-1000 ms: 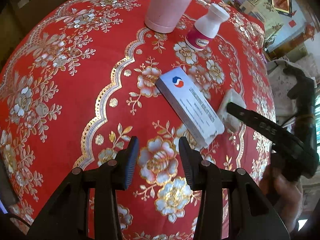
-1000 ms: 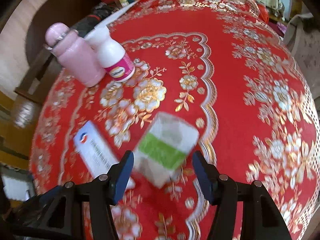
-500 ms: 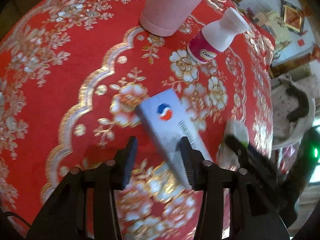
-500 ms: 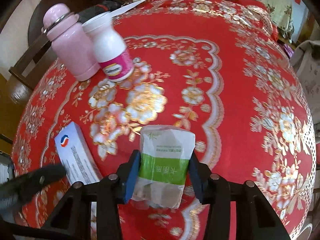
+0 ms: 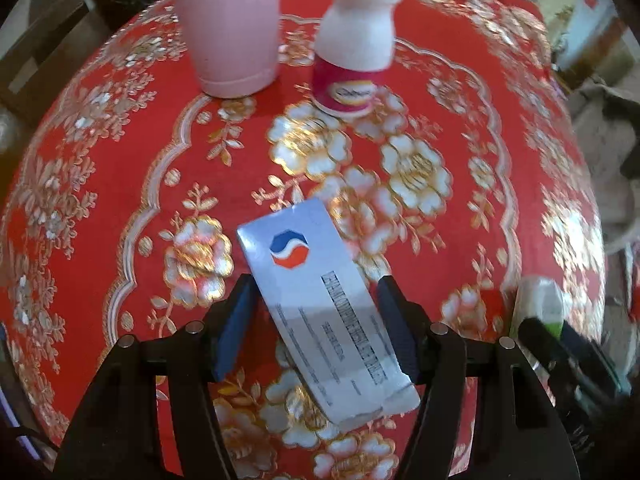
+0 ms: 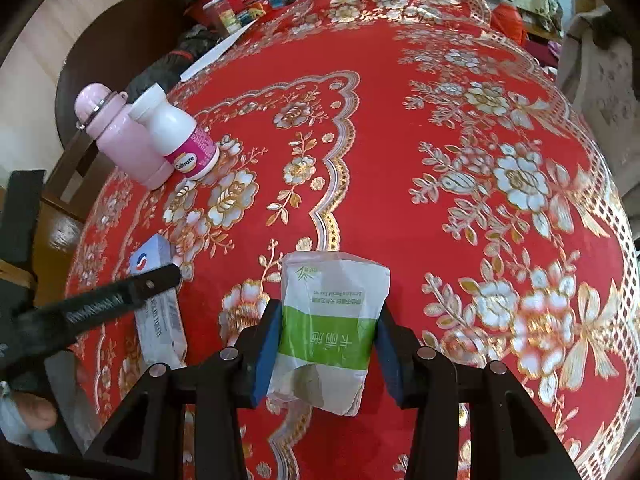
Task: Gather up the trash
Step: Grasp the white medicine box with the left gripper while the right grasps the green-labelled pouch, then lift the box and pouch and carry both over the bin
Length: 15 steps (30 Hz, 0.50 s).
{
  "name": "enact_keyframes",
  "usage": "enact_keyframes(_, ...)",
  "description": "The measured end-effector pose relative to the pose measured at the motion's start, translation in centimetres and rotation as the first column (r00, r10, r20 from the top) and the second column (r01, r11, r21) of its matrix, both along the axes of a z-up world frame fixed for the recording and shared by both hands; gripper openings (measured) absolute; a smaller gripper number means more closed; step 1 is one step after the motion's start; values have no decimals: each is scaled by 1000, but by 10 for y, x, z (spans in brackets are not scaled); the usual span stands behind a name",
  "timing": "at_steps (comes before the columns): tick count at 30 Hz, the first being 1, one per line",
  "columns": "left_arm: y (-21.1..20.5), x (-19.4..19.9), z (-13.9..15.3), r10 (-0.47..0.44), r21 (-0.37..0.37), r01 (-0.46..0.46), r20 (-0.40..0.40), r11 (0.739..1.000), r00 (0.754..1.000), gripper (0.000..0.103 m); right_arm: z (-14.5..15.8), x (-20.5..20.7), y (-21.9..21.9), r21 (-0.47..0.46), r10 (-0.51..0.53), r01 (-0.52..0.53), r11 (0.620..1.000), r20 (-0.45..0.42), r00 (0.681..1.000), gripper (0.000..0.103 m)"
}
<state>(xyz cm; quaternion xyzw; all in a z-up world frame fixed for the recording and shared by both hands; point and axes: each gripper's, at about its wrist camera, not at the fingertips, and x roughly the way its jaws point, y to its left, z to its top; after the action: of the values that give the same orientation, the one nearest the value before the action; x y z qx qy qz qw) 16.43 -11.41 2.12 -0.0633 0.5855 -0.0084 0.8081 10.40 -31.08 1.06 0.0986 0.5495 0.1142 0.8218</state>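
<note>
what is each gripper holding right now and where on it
The right gripper pinches the tissue pack across its green middle band. The left gripper, just opening, straddles the box without gripping it.

Lived-in home, floral red tablecloth [image 6: 400, 128], pink flask [image 6: 120, 140], supplement bottle [image 6: 180, 136]

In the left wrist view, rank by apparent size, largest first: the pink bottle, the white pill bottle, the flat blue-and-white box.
1. flat box, nearest the camera.
2. pink bottle, top cropped.
3. white pill bottle.
</note>
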Motion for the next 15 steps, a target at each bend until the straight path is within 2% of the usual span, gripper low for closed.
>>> enact_keyframes(4, 4, -16, 3, -29, -67, 28, -15, 997, 999, 52, 13, -15, -6, 7, -7, 6, 1000, 40, 999, 41)
enact_keyframes(9, -6, -47, 20, -85, -77, 87, 18, 993, 996, 52, 30, -38, -8, -3, 0, 0, 1000, 72, 997, 40)
enact_keyframes(15, -40, -84, 42, -164, -82, 168, 60, 982, 985, 52, 45, -71, -20, 13, -27, 26, 1000, 94, 995, 40)
